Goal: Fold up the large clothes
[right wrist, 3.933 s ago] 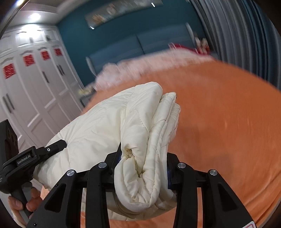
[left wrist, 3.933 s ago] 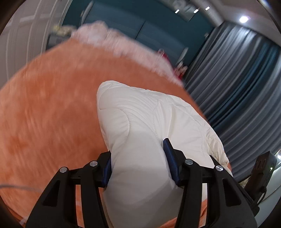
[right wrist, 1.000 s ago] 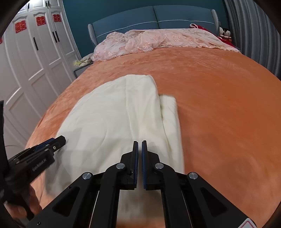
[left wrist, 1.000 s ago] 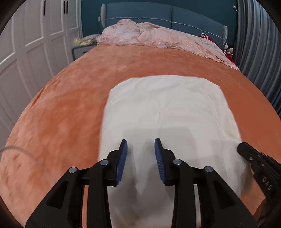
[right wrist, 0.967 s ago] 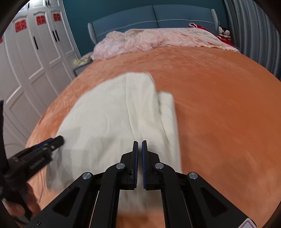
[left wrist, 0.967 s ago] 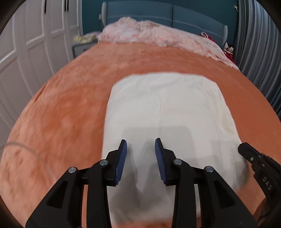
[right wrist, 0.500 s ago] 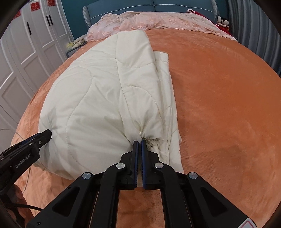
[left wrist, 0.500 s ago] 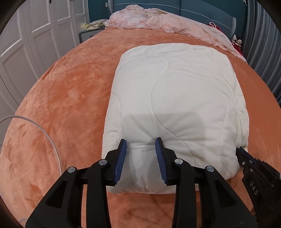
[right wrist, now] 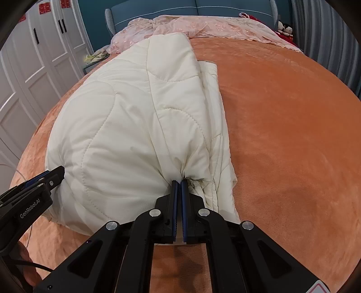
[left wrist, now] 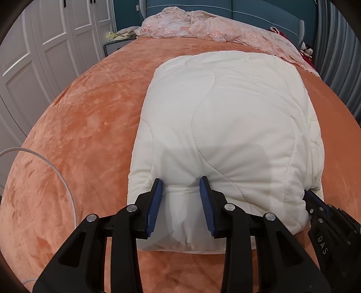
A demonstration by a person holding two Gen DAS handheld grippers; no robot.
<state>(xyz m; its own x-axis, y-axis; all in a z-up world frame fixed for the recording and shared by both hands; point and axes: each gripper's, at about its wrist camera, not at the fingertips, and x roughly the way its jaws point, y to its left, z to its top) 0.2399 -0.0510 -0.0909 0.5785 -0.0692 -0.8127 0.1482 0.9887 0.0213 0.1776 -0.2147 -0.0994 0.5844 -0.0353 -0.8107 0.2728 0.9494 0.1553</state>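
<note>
A cream quilted garment (left wrist: 225, 126) lies folded into a thick rectangular bundle on the orange bedspread (left wrist: 85, 126). My left gripper (left wrist: 181, 182) is partly open, its blue pads on either side of the bundle's near edge, pressing into the padding. My right gripper (right wrist: 181, 180) is shut on a pinched bit of the same garment (right wrist: 140, 117) at its near right corner, where the fabric gathers into creases. Each gripper also shows in the other's view: the right gripper (left wrist: 315, 202), the left gripper (right wrist: 52, 175).
A pink lace cover (left wrist: 214, 29) lies crumpled at the head of the bed against a blue headboard (right wrist: 191, 9). White wardrobe doors (left wrist: 33, 56) stand on the left, grey curtains (right wrist: 327, 33) on the right. A white cable (left wrist: 56, 171) loops on the bedspread at left.
The bundle was carried in the air, then laid flat on the bed. In the last half second both grippers moved closer to its near edge; the right stays pinched on the corner.
</note>
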